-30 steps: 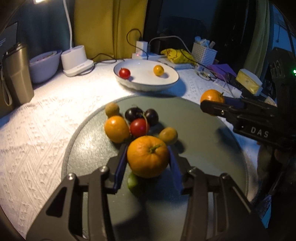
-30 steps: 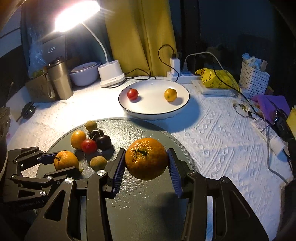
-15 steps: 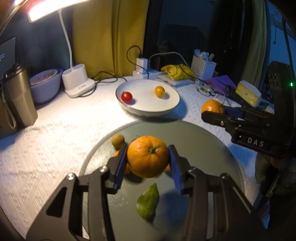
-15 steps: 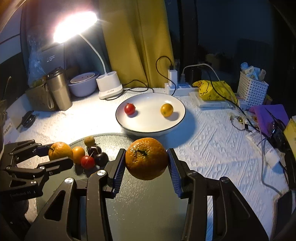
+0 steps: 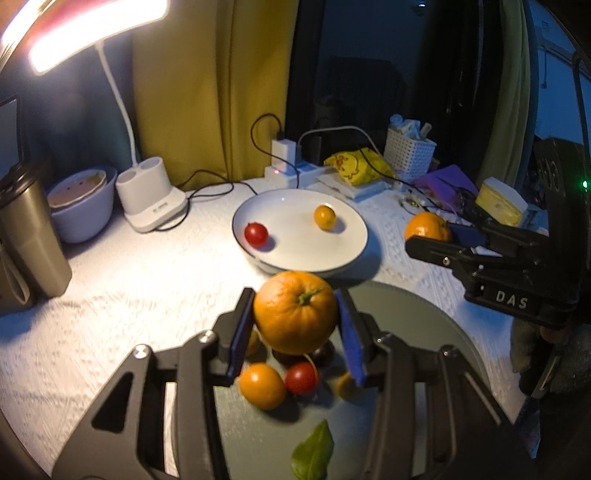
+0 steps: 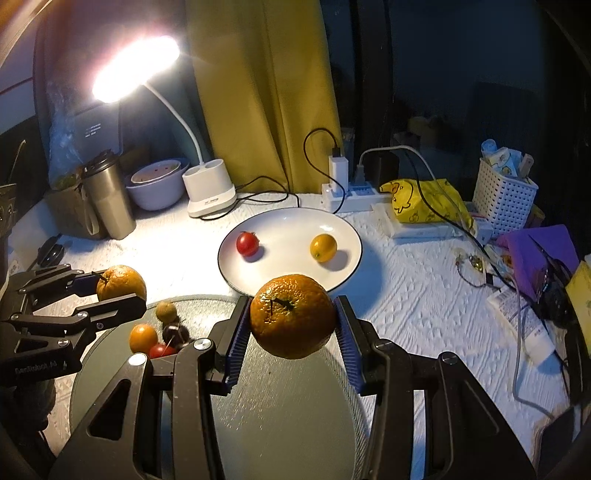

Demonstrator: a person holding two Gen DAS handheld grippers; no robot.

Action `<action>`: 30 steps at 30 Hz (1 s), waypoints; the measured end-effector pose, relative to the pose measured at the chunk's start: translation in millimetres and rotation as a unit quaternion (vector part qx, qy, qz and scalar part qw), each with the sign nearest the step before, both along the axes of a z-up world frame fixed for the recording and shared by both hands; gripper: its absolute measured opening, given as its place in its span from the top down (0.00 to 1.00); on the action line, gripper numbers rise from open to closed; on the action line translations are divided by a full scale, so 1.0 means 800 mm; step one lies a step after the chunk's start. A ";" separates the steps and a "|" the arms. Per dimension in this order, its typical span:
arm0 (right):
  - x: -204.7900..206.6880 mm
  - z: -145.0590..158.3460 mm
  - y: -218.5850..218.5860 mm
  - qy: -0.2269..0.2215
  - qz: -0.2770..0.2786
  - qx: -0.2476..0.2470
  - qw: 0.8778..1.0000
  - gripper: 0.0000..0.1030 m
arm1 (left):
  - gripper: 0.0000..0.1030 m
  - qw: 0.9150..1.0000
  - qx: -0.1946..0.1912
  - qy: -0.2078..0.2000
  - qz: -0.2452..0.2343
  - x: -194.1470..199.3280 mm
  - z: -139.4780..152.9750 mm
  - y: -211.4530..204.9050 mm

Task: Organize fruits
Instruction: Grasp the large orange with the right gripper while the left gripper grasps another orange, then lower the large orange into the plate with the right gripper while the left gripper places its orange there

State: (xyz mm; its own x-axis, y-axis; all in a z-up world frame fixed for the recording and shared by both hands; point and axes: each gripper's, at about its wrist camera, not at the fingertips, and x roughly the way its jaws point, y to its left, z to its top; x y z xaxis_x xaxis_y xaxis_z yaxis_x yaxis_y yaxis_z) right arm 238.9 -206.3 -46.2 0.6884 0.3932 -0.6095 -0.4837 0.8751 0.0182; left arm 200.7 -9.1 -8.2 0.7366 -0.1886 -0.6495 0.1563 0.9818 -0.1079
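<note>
dark fruits half hidden behind held orange, lamp head cropped

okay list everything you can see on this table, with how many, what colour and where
Oranges: 2, orange, one in each gripper, left's, right's.
White plate: 1, mid table, behind the tray.
Fruits on the plate: 2, red and yellow-orange.
Grey round tray: 1, near edge.
Small fruits on the tray: a cluster, orange, red, dark and greenish; exact count unclear.
Green leaf: 1, on the tray.
Desk lamp: 1, white, lit, rear left.
Lilac bowl: 1, beside the lamp.
Steel tumbler: 1, far left.
Power strip: 1, white, rear.
Yellow bag: 1, rear right.
White basket: 1, rear right.
Left gripper: black, blue pads.
Right gripper: same.
</note>
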 end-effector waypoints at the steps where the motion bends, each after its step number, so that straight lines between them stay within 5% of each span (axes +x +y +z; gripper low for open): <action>1: 0.003 0.001 0.000 0.000 0.000 0.000 1.000 0.54 | 0.57 1.000 0.001 0.000 0.000 0.004 0.000 0.001; 30: 0.101 -0.019 0.027 0.011 0.008 0.002 1.000 0.54 | 0.57 1.000 0.006 0.011 -0.009 0.127 -0.027 0.016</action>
State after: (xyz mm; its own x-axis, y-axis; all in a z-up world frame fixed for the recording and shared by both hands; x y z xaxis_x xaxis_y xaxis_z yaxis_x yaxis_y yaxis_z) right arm 319.6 -184.4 -61.2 0.6679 0.4069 -0.6232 -0.4970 0.8671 0.0335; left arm 302.5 3.6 -29.5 0.7188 -0.1934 -0.6678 0.1708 0.9802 -0.1000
